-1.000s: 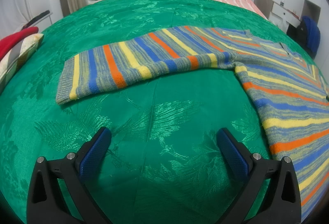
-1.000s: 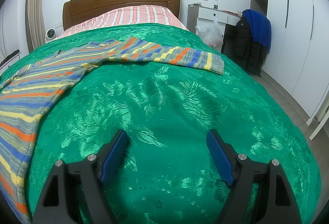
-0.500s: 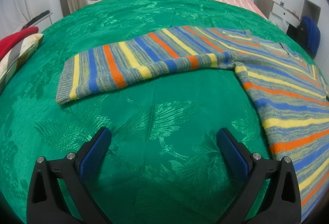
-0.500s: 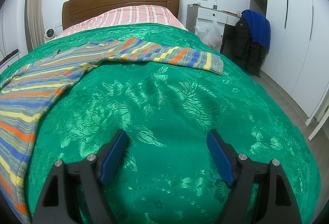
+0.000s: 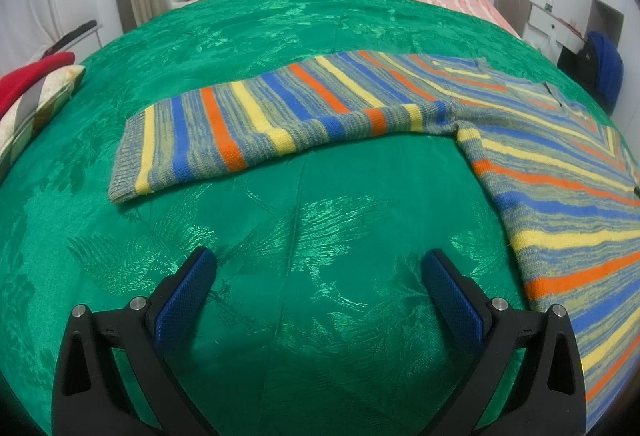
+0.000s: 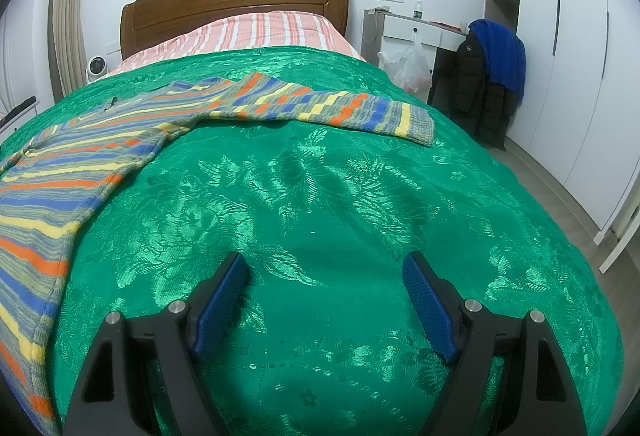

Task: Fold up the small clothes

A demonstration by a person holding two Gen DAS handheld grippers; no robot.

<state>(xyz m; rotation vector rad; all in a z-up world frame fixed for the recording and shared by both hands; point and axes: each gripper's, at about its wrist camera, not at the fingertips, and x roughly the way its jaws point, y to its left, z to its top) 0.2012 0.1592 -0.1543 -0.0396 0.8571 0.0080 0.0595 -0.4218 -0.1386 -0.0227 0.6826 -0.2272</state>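
Striped knit sweater [image 5: 500, 139], bands of blue, orange, yellow and grey, lies flat and fully spread on the shiny green floral bedspread [image 5: 304, 228] that covers the wooden-headboard bed. Both sleeves stretched out sideways: left sleeve [image 5: 248, 123] runs toward the left edge of the bedspread in the left wrist view, right sleeve [image 6: 320, 107] reaches toward the wardrobe side in the right wrist view, cuff lying close to the bedspread's edge. Body of the sweater sits between the two views, hem end trailing toward the foot of the bed. No fold visible anywhere; garment looks laid out and smoothed only, so folding proper appears not yet begun. Likely left: both sleeves in over the body, then the body doubled up. Left gripper [image 5: 320, 268], black frame with blue textured pads, is spread wide, nothing between the jaws, over bare bedspread, short of the left sleeve and apart from it. Right gripper [image 6: 324, 268] likewise spread wide and empty, over bare green cloth, well short of the right sleeve. Whether either touches the bedspread cannot be told.
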